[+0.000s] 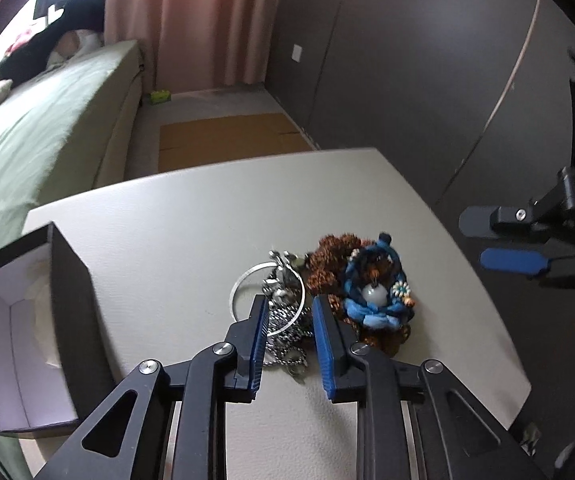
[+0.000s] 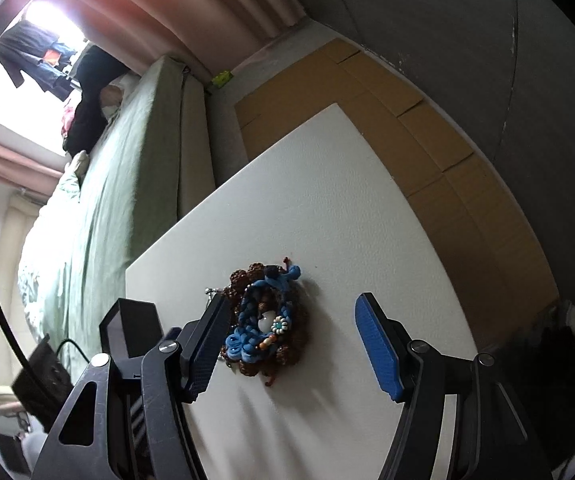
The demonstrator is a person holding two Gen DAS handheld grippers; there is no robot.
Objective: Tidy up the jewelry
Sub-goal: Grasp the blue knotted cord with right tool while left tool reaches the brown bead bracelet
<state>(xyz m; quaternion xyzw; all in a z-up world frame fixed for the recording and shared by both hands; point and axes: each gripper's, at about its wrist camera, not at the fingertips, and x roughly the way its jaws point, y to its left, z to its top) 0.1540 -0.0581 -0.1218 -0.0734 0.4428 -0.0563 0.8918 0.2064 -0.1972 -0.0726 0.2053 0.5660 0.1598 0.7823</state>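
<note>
Left wrist: left gripper (image 1: pixel 289 320) narrowed over chain (image 1: pixel 287 326) and bangle (image 1: pixel 267 300), pads not seen pressing. Right gripper (image 2: pixel 291 338) wide, empty, straddling blue bracelet (image 2: pixel 265 326). Pick step, by judgement; next: pinch chain, carry to box (image 1: pixel 19 320) at left. White table (image 1: pixel 167 220); bed (image 1: pixel 47 120) far left, curtain (image 1: pixel 191 20) beyond.

Both fisheye cameras ride just behind their tongs and look steeply down from close above at the white desk (image 1: pixel 191 216), sharing the jewelry pile (image 1: pixel 371 288), the green bed (image 2: pixel 127 168) and the pink curtain (image 2: pixel 159 12).
</note>
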